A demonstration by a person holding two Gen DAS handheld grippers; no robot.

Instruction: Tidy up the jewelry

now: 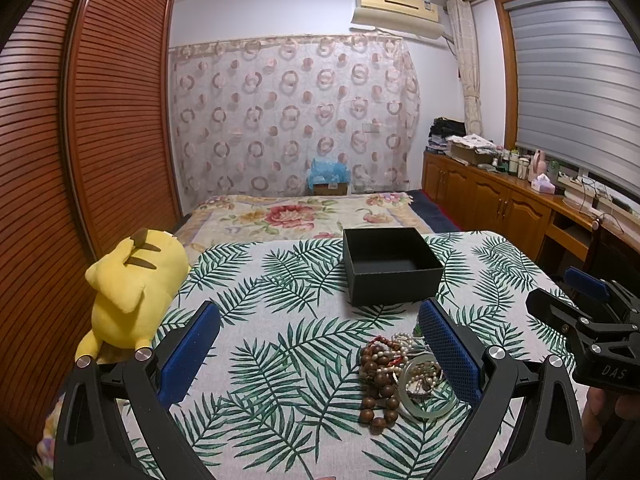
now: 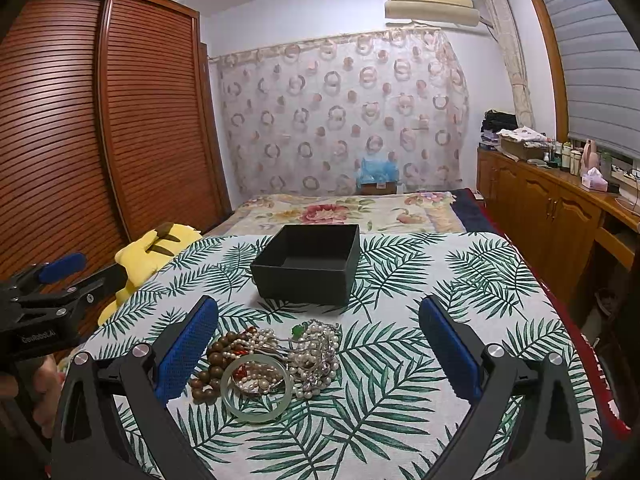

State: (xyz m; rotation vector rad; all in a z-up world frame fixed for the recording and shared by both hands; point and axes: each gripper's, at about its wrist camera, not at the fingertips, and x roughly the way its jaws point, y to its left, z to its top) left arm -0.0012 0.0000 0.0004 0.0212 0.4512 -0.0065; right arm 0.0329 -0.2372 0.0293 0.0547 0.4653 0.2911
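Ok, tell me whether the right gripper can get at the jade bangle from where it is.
Probably yes. The right gripper is open, and the jade bangle lies on top of the jewelry pile with nothing over it, though pearls sit inside its ring.

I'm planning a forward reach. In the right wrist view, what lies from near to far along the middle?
Green bangle → pile of pearl strands → black box → floral blanket → blue bag → patterned curtain.

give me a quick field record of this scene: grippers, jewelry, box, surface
left gripper: open, holding nothing
right gripper: open, holding nothing
jewelry pile: wooden beads, pearl strands and jade bangle tangled together on the cloth
black box: open, looks empty, behind the pile
surface: leaf-print cloth
beside surface: yellow plush toy
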